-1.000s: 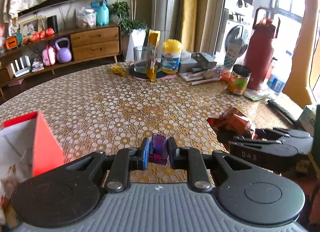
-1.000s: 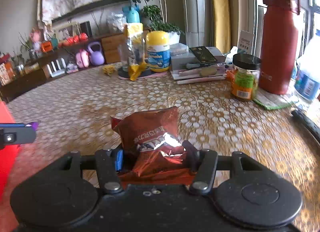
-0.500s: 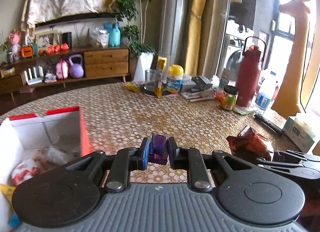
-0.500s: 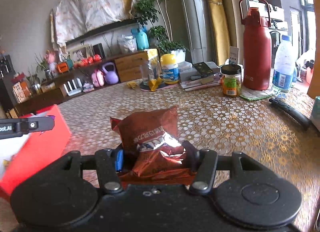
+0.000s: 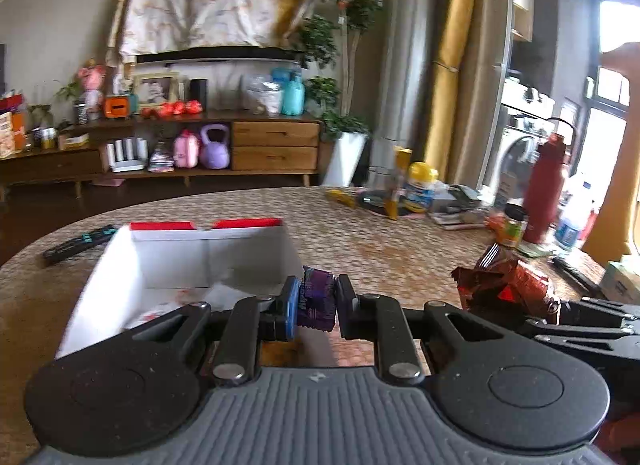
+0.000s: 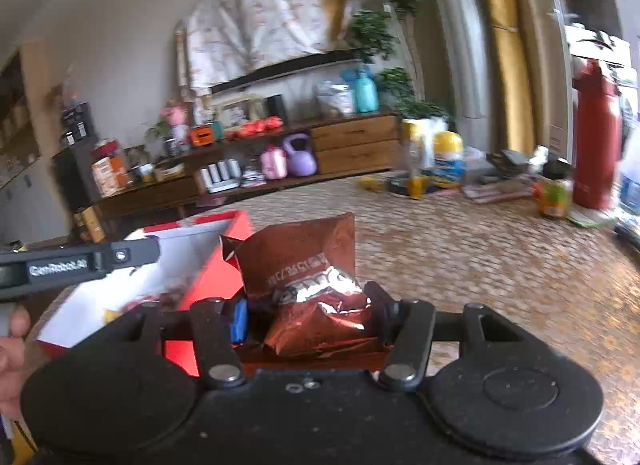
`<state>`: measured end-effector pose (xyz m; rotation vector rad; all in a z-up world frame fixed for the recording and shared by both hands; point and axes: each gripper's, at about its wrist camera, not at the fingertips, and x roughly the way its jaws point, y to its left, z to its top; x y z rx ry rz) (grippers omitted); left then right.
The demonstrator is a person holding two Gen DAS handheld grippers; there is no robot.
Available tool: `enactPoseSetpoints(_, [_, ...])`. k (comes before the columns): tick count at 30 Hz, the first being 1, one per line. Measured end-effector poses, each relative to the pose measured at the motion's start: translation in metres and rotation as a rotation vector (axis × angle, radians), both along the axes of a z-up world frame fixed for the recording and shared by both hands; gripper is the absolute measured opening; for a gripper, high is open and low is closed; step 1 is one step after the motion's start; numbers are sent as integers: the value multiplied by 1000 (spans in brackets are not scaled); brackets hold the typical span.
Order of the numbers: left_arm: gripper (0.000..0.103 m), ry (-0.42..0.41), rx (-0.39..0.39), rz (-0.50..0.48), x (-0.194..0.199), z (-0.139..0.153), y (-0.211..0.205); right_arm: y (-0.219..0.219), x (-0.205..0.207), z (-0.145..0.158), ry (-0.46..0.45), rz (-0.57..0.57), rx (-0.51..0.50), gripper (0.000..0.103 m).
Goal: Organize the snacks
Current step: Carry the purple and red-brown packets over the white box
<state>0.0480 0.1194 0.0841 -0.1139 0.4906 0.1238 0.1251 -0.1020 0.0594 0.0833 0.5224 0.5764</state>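
My left gripper (image 5: 318,301) is shut on a small purple snack packet (image 5: 317,297), held above the near right corner of an open red box with white inside (image 5: 192,253). My right gripper (image 6: 308,313) is shut on a crumpled brown foil snack bag (image 6: 308,265), held to the right of the same box (image 6: 218,265). The brown bag also shows in the left wrist view (image 5: 508,285), right of my left gripper. The left gripper's side shows in the right wrist view (image 6: 80,263) above the box. A few snacks lie in the box.
A round table with a gold patterned cloth (image 5: 360,237). A remote (image 5: 76,245) lies left of the box. At the far right stand a yellow-lid bottle (image 5: 420,187), a small jar (image 5: 512,225), a red flask (image 5: 546,193) and books. A tissue box (image 5: 622,281) sits at the right edge.
Both grippers have lifted and moved left toward the red box, each still holding its snack. The box now shows open below the left gripper.
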Motion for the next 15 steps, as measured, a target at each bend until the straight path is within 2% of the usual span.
enactPoseSetpoints(7, [18,6,15,99,-8,-7,50,58,2,13,-31,104,-13,55])
enactPoseSetpoints(15, [18,51,11,151,-2,-27,92,129,19,15,-6,200,-50,55])
